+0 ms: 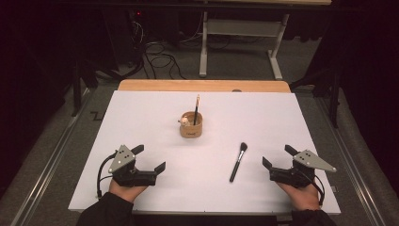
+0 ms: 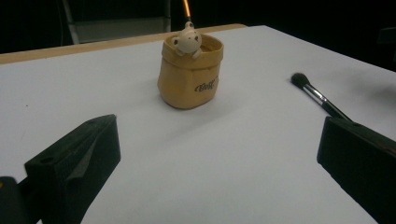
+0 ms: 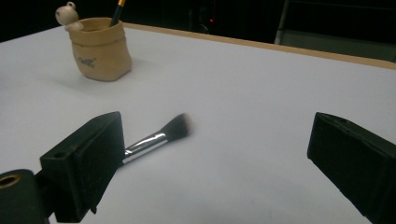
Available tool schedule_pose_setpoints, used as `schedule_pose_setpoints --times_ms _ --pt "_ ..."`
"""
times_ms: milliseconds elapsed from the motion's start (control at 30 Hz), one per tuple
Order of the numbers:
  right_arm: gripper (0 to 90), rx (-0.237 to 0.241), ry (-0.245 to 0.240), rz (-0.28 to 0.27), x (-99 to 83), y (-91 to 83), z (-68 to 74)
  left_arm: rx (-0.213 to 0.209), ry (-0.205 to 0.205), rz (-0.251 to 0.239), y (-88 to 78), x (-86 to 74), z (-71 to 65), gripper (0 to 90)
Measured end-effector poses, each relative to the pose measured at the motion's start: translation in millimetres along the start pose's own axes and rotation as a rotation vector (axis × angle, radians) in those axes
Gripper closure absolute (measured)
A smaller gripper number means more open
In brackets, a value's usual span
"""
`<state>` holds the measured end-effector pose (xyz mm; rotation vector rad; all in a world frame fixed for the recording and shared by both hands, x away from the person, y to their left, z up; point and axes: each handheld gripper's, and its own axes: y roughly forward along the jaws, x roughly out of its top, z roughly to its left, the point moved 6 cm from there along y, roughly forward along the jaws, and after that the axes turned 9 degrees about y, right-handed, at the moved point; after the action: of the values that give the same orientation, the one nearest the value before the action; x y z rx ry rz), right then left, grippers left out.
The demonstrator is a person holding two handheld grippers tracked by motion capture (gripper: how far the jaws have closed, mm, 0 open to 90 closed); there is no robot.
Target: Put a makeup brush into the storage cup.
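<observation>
Your left gripper (image 1: 149, 158) and right gripper (image 1: 277, 156) rest near the surface (image 1: 141, 117) front edge, jaws wide, holding nothing. The brush (image 1: 238, 161) lies loose beside the right gripper, within reach. Farther, mid-surface, the cup (image 1: 191, 125) stands upright, ready to receive it.

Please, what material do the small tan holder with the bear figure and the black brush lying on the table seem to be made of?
The small tan sack-shaped holder looks like glazed ceramic or resin: a smooth, faintly shiny surface with moulded folds that keep their form. The black-handled makeup brush seems to have a plastic or lacquered handle, a shiny silver metal-looking ferrule and soft dark bristles, probably synthetic.
</observation>
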<state>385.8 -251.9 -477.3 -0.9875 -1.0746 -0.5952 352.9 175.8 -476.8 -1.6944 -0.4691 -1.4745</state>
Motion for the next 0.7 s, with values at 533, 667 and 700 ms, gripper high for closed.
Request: schedule_pose_setpoints --times_ms 533,667,700 --pt "4.7 -0.122 -0.002 0.211 -12.5 19.1 -12.3 -0.037 0.013 0.012 4.5 -3.4 0.2 0.2" --pt "4.7 -0.138 -0.022 0.292 -10.4 23.6 -12.2 -0.034 0.016 0.007 4.0 -1.9 -0.4 0.4" --pt "4.7 -0.142 -0.022 0.330 -10.0 24.8 -11.7 -0.034 0.019 0.008 4.2 -1.9 -0.8 0.4"
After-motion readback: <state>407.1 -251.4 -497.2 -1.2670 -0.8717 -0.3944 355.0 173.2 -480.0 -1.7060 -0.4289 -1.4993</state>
